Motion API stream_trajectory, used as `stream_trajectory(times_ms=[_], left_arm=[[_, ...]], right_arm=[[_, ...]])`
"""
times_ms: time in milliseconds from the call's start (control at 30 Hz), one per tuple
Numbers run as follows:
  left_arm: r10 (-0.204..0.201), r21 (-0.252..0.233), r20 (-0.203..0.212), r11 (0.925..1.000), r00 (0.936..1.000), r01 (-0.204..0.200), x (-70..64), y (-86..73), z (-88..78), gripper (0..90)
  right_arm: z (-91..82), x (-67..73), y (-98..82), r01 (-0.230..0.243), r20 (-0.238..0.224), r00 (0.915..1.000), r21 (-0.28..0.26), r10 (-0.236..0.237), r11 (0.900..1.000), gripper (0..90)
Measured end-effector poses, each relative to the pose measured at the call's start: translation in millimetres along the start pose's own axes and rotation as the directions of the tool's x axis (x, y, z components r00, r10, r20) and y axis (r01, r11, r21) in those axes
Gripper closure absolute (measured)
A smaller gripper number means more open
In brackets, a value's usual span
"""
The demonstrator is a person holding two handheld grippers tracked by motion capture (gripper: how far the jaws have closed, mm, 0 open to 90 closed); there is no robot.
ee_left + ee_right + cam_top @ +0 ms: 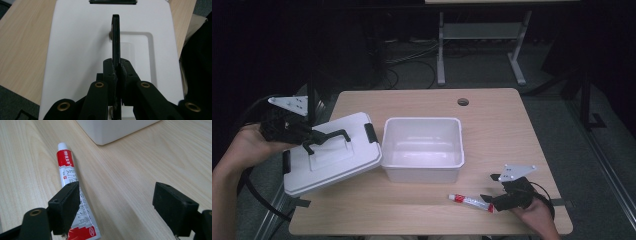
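A white lid (332, 162) with black latches lies tilted over the table's left part, just left of an open white box (422, 172). My left gripper (312, 141) is shut on the lid's black handle (332, 135). In the left gripper view the pads (117, 68) pinch the thin handle bar (116, 37) above the lid's white top (80, 50). A red and white tube (469, 201) lies near the front edge. My right gripper (491, 188) stands open at the tube's right end. In the right gripper view the tube (68, 170) runs under one jaw of that gripper (120, 200).
The wooden table (502, 130) has a round cable hole (463, 102) at the back. The lid overhangs the table's left edge. The box's corner (112, 130) stands just beyond the tube. A desk frame (482, 45) and cables are on the dark floor behind.
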State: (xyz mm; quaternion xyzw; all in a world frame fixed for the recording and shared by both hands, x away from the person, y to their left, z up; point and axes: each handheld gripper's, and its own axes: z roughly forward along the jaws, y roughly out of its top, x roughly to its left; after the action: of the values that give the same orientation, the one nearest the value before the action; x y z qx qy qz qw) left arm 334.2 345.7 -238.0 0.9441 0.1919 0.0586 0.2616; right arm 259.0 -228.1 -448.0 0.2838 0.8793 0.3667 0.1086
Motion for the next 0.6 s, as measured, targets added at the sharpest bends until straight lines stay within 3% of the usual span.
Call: stream_trajectory(times_ms=[600], left_arm=[[-0.069, 0.014, 0.004, 0.9975, 0.9976, 0.069, 8.3, -39.5, 21.2, 84.3]], right_arm=[[2.7, 2.4, 1.2, 0.006, -0.007, 1.0, 0.012, -0.006, 1.0, 21.6]])
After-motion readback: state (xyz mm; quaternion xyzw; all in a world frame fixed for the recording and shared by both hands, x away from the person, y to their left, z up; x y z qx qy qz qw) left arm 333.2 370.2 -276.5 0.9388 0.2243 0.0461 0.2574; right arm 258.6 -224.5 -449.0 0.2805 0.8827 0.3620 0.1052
